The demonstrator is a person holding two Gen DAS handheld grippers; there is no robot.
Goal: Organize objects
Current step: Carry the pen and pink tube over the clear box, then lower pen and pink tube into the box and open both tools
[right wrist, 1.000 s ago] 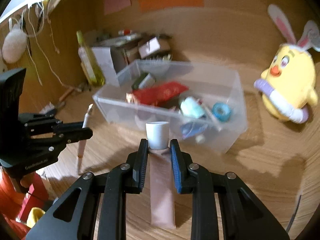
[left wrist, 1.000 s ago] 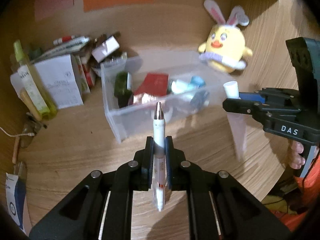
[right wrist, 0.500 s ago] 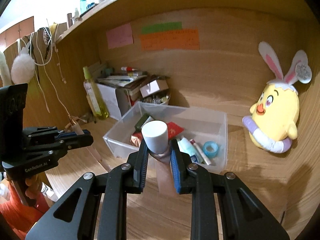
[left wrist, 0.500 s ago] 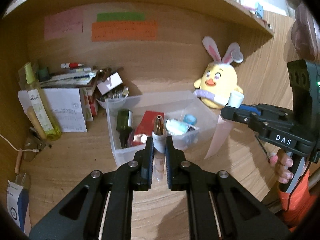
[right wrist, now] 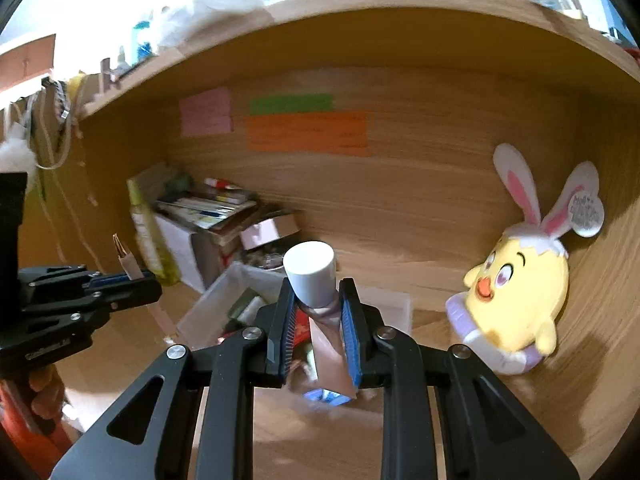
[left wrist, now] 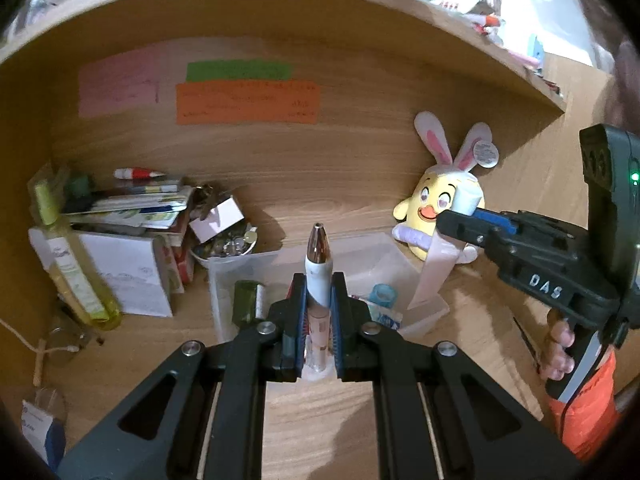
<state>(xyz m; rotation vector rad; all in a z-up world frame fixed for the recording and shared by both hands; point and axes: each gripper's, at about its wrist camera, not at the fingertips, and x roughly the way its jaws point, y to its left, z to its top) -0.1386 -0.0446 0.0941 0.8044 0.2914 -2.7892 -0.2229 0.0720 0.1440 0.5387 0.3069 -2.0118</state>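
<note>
Left gripper (left wrist: 318, 300) clamps a copper-tipped pen-like device (left wrist: 318, 264); right gripper (right wrist: 318, 312) clamps a white-capped tube (right wrist: 316, 296), both above the clear bin (left wrist: 400, 260) near the desk's back edge.

White pen-like trimmer (left wrist: 318, 276) upright, copper tip; pink white-capped tube (right wrist: 320, 304) upright, both lifted.

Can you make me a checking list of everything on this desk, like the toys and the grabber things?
Surface: wooden desk, bare near the grippers.
Job's things: clear bin holding small items.
Clutter: paper pile, yellow bottle, bunny-eared chick plush.
Grippers: left gripper shut on rose-gold-tipped pen-like tool; right gripper shut on white-capped tube.
Cables: white cord at the desk's left edge.
Surroundings: coloured notes on the back panel; shelf above.
</note>
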